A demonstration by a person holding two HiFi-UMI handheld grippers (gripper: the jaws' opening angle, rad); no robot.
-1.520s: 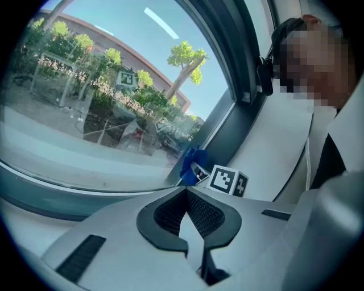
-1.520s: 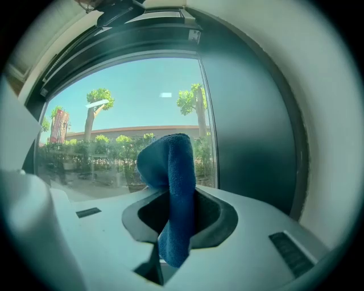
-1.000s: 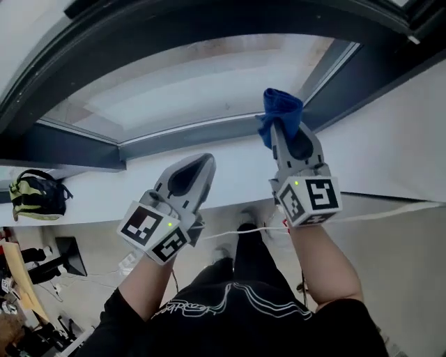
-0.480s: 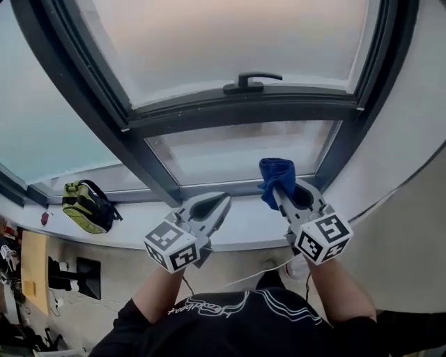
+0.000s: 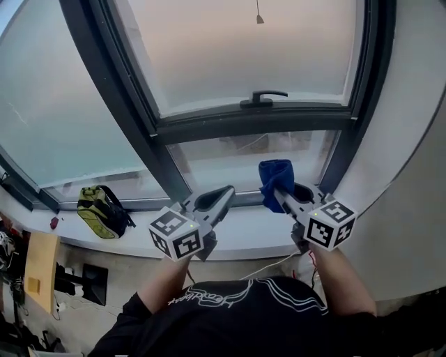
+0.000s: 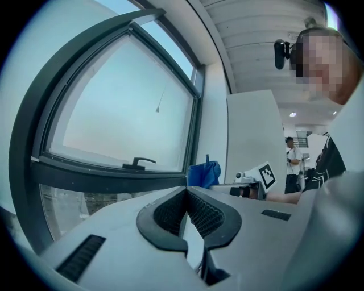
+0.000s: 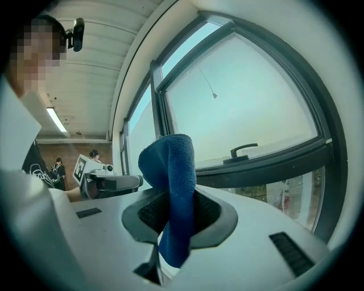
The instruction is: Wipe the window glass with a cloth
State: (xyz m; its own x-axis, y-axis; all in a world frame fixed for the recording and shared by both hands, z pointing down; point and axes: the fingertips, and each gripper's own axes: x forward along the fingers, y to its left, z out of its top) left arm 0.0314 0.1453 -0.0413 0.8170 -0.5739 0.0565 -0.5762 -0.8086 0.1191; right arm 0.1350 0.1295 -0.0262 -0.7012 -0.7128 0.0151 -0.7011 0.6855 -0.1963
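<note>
left gripper [image 5: 228, 190] grey | right gripper [image 5: 278, 192] grey | marker cubes [image 5: 175, 234] black-white | shirt [image 5: 230, 314] black, white print

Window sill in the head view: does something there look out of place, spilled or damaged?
Only a yellow-green backpack stands out. It lies on the sill at the far left, right against the window frame, which is an unusual spot for a bag. No spill or damage shows.

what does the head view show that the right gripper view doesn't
Only the head view: the green backpack on the sill and the person's forearms. Only the right gripper view: the jaws of the right hand-held gripper closed on the blue cloth, a ceiling light and people far behind. Both: the cloth, the window handle, the pull cord and the left hand-held gripper.
</note>
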